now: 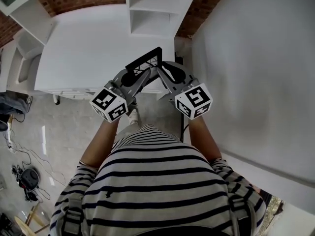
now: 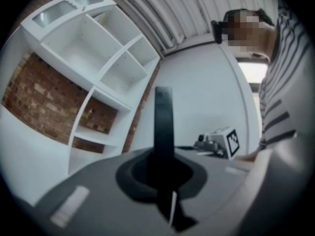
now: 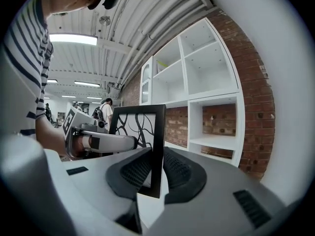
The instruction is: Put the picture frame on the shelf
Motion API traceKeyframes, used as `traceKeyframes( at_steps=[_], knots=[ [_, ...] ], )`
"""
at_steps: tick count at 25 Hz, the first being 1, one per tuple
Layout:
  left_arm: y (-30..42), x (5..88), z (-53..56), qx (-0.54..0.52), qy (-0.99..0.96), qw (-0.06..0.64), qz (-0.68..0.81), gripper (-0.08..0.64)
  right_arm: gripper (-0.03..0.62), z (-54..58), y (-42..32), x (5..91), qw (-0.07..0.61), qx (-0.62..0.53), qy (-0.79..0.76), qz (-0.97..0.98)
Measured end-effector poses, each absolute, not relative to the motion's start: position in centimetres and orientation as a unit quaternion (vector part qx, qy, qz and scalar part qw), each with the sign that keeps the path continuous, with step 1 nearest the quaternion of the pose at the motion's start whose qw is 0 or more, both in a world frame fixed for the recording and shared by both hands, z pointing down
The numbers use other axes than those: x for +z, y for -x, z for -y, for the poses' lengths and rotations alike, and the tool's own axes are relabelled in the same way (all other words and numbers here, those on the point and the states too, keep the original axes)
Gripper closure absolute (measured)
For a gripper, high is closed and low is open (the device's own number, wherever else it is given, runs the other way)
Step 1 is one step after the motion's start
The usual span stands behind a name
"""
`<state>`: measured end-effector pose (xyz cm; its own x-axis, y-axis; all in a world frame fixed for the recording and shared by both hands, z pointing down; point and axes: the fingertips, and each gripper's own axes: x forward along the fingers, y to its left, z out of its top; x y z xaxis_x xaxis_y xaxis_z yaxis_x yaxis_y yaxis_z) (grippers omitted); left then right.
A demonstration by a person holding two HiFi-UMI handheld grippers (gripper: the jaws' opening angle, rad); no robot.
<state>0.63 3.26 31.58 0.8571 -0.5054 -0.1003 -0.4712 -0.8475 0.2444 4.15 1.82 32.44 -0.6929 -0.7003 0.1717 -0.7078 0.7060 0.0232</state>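
Observation:
A black picture frame with a black-and-white swirl print hangs in the air between my two grippers, above the edge of a white tabletop. My left gripper is shut on one edge; its own view shows the frame edge-on, rising from the closed jaws. My right gripper stands open around the opposite edge. In the right gripper view the frame sits between the ribbed pads of that gripper, which do not clearly press on it. The white shelf unit stands ahead.
The shelf's open compartments stand against a brick wall. A large white panel fills the right side. Cables and small gear lie on the floor at the left. People stand far off in the room.

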Motion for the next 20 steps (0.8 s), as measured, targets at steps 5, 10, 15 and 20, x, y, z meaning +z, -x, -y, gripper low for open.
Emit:
traceKeyframes(
  at_steps=[5, 10, 15, 20],
  knots=[
    [1.3, 31.7, 1.3, -0.081, -0.959, 0.106, 0.252, 0.543, 0.535, 2.9, -2.3, 32.4, 0.089, 0.025, -0.388, 0.917],
    [3.1, 32.6, 5.2, -0.093, -0.959, 0.118, 0.242, 0.543, 0.535, 6.7, -0.4, 32.8, 0.117, -0.002, -0.404, 0.907],
    [3.9, 33.4, 8.3, -0.102, -0.963, 0.125, 0.217, 0.541, 0.535, 10.0, 0.6, 33.3, 0.147, -0.022, -0.411, 0.900],
    [4.3, 34.7, 11.9, -0.099, -0.964, 0.117, 0.216, 0.541, 0.535, 13.4, 1.1, 33.8, 0.196, -0.092, -0.424, 0.879]
  ],
)
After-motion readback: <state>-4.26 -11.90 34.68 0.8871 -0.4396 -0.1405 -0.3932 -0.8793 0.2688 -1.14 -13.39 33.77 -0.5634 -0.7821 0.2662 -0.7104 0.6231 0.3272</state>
